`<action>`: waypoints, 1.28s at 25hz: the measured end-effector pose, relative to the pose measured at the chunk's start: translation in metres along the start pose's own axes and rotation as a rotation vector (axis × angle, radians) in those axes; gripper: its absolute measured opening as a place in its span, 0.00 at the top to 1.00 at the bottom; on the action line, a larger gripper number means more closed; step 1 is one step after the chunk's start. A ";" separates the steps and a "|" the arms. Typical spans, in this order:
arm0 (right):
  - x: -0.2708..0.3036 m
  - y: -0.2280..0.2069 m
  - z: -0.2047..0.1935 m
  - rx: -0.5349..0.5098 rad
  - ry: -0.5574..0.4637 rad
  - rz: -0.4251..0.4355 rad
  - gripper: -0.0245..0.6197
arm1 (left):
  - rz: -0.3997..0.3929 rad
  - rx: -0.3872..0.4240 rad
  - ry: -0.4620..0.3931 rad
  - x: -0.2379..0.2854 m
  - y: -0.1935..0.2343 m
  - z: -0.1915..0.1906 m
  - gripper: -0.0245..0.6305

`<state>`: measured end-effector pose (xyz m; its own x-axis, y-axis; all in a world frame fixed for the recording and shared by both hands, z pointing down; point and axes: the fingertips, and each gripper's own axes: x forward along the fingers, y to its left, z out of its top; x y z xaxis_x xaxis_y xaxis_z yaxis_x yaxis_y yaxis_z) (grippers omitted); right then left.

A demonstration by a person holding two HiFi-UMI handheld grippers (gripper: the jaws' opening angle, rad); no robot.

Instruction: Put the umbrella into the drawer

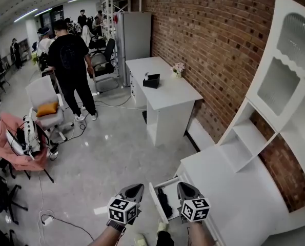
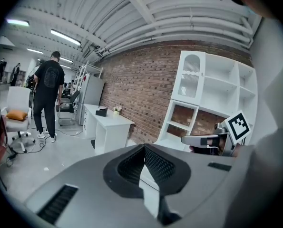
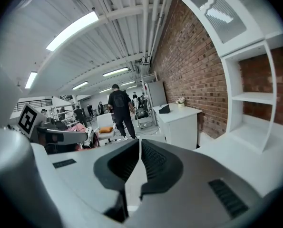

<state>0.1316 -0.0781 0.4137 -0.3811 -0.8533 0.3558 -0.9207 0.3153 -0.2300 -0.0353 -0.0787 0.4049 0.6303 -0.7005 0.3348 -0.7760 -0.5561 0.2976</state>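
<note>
In the head view a white drawer (image 1: pixel 155 198) stands pulled out of the low cabinet at the bottom. A dark folded umbrella (image 1: pixel 164 202) lies inside it. My left gripper (image 1: pixel 133 189) hovers just left of the drawer, raised above it. My right gripper (image 1: pixel 186 186) is just right of it, over the cabinet's corner. In the left gripper view the left gripper (image 2: pixel 144 148) has its jaws together at the tips with nothing between them. The right gripper (image 3: pixel 139 141) in its own view is likewise shut and empty. Neither touches the umbrella.
A white cabinet top (image 1: pixel 229 188) with an open shelf unit (image 1: pixel 244 142) runs along the brick wall (image 1: pixel 214 45) on the right. A white desk (image 1: pixel 165 94) stands farther back. A person in black (image 1: pixel 73 65), a chair with an orange cushion (image 1: pixel 47 106) and floor cables (image 1: pixel 49 218) are on the left.
</note>
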 end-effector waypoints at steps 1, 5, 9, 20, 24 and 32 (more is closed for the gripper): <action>-0.003 0.002 0.008 -0.005 -0.010 -0.001 0.94 | 0.001 0.000 -0.009 -0.004 -0.002 0.007 0.95; -0.014 0.008 0.040 -0.015 -0.054 0.004 0.94 | 0.009 0.010 -0.056 -0.016 -0.007 0.039 0.95; -0.025 0.020 0.074 -0.041 -0.113 0.014 0.94 | 0.015 0.034 -0.106 -0.031 -0.009 0.072 0.95; -0.044 0.055 0.139 -0.094 -0.227 0.047 0.94 | 0.050 0.089 -0.225 -0.078 -0.004 0.144 0.95; -0.057 0.061 0.156 -0.107 -0.267 0.037 0.94 | 0.054 0.111 -0.241 -0.092 -0.007 0.157 0.95; -0.069 0.068 0.170 -0.132 -0.304 0.031 0.95 | 0.069 0.155 -0.295 -0.111 -0.014 0.183 0.95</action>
<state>0.1094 -0.0681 0.2192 -0.3850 -0.9210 0.0590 -0.9195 0.3774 -0.1096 -0.0984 -0.0750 0.1997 0.5599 -0.8256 0.0699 -0.8253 -0.5481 0.1363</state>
